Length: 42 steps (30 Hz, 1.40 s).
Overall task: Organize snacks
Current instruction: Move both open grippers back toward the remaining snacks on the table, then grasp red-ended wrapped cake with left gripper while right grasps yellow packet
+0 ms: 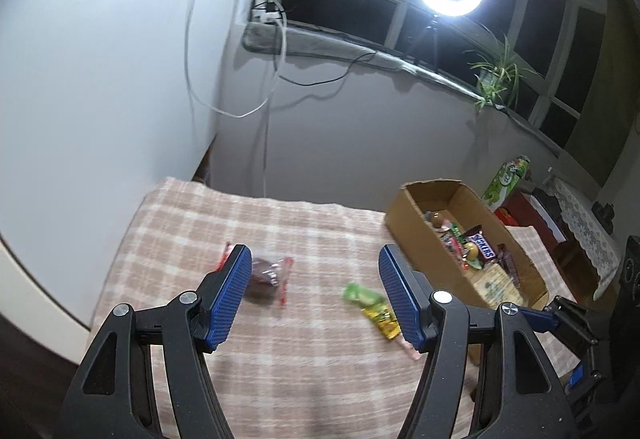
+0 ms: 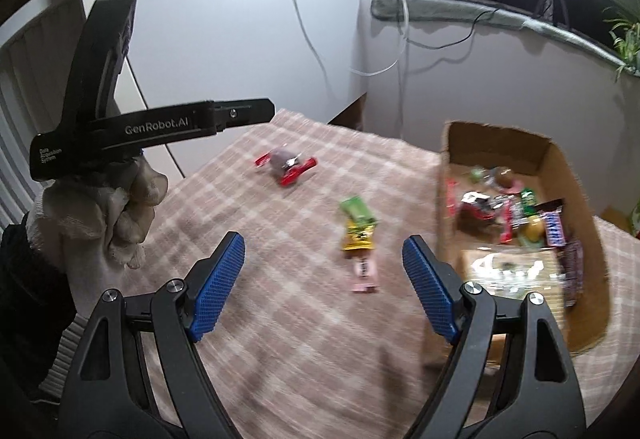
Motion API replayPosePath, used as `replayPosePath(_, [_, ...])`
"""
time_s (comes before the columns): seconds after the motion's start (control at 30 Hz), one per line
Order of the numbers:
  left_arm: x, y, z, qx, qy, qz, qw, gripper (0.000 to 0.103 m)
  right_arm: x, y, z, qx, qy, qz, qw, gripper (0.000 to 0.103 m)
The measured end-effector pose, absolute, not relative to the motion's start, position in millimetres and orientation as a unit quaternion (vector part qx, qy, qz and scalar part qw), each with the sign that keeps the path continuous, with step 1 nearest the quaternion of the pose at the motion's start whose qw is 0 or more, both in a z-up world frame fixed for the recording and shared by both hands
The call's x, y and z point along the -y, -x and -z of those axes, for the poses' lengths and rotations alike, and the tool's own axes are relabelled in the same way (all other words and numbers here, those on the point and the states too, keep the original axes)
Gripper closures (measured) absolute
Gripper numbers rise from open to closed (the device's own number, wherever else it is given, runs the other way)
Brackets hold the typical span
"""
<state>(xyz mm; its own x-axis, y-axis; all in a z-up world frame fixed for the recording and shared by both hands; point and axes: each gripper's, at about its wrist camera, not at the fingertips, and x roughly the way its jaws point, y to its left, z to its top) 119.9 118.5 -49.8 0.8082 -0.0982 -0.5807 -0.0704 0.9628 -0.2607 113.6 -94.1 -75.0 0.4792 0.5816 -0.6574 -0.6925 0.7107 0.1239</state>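
Pink-checked cloth (image 2: 280, 319) covers the table, and three loose snacks lie on it: one red-ended clear packet (image 2: 286, 163), one green-and-yellow wrapper (image 2: 358, 225) and one small pink sweet (image 2: 365, 273) touching that wrapper's near end. One cardboard box (image 2: 560, 155) at the right holds a heap of snacks. The left gripper (image 1: 312, 295) and right gripper (image 2: 324, 287) are both spread wide, holding nothing, above bare cloth near the table's front edge

matt cardboard box (image 2: 576, 175) — glossy plastic wrappers (image 2: 358, 225) on woven checked cloth (image 2: 280, 319).
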Motion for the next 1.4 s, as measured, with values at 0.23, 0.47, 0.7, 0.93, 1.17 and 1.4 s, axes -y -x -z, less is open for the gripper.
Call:
replayPosePath(0.23, [-144,-121,67,-0.321,0.159,0.004,0.934,0.037,66,-125,97,-0.376,0.076,-0.345,0.856,0.024])
replayPosePath(0.47, [-148,-143,90,-0.351,0.139,0.008,0.926,0.037,47,-143,119,-0.398,0.075,-0.315,0.858,0.037])
replayPosePath(0.7, [-146,-168,107,-0.369,0.101,0.001,0.924,0.036,39,-162,138,-0.42,0.061,-0.294,0.856,0.038])
replayPosePath(0.93, [-149,-187,127,-0.386,0.098,0.0,0.917,0.036,35,-173,146,-0.425,0.067,-0.273,0.86,0.038])
replayPosePath(1.17, [-155,-193,135,-0.397,0.114,0.009,0.911,0.029,32,-185,156,-0.437,0.07,-0.26,0.858,0.042])
replayPosePath(1.4, [-161,-196,141,-0.405,0.13,0.008,0.905,0.032,25,-179,158,-0.43,0.102,-0.252,0.861,0.057])
